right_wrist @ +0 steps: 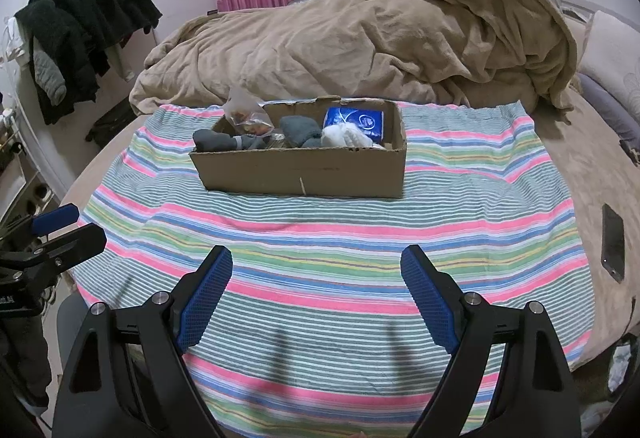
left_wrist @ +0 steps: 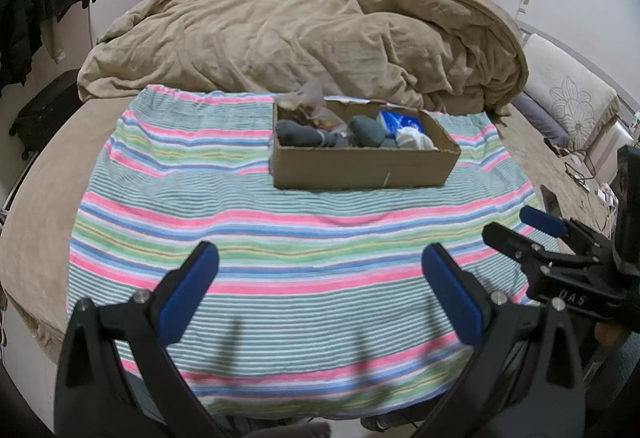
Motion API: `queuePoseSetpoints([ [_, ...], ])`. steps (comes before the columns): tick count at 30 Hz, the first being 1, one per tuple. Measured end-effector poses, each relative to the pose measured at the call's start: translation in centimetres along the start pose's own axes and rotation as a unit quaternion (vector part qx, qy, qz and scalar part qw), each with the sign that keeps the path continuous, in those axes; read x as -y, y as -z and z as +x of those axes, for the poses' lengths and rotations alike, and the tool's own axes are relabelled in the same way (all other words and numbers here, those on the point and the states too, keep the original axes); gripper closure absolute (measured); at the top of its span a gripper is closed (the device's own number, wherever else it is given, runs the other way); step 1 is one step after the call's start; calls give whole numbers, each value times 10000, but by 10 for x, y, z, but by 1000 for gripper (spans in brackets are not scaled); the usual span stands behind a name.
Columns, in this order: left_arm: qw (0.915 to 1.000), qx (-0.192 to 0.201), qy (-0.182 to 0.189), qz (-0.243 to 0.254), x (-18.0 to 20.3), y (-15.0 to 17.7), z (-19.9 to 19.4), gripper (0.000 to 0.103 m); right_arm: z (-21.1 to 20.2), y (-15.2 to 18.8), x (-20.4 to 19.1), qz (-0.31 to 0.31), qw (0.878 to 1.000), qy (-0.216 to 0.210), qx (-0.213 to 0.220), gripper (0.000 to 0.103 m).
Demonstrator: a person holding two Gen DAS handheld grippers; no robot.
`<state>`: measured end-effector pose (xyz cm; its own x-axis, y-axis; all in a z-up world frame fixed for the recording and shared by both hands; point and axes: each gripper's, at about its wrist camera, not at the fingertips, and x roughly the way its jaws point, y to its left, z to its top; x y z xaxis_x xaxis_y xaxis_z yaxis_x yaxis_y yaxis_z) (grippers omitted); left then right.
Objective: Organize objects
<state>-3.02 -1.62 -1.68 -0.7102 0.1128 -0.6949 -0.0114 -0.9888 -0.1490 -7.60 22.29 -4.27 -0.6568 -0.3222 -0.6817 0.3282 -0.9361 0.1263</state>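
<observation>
I am holding both grippers low over the near edge of a striped cloth (right_wrist: 320, 238) spread on the bed, and neither is carrying anything. The left gripper (left_wrist: 320, 266) is standing with its blue pads wide apart over bare stripes; the right gripper (right_wrist: 316, 270) is doing the same, jaws spread and empty.

The cardboard box (right_wrist: 304, 165) is sitting farther up the cloth, well apart from both claws, and it is already holding the task's things: rolled grey socks (right_wrist: 216, 139), a second grey bundle (right_wrist: 300, 129), a white bundle (right_wrist: 344, 135), a blue packet (right_wrist: 356, 119) leaning against the back wall, and a clear snack bag (right_wrist: 248, 113) sticking up over the left rim.

As I read it, the risks are lying ahead of me. The snack bag is perching high and loose, so a careless reach past it could tip it out onto the cloth. The soft bundles are crowding one another, and a wide claw could be pinching two at once. The box looks light; a push on its wall may be sliding it and rucking the cloth. A dark phone (right_wrist: 613, 242) is lying off the cloth's right edge, near my right arm's sweep.
</observation>
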Motion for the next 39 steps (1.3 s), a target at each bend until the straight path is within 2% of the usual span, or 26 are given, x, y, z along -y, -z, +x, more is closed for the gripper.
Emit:
queuePoseSetpoints([
  [39, 10000, 12, -13, -86, -3, -2, -1, 1, 2, 0, -2, -1, 10000, -78, 38, 14],
])
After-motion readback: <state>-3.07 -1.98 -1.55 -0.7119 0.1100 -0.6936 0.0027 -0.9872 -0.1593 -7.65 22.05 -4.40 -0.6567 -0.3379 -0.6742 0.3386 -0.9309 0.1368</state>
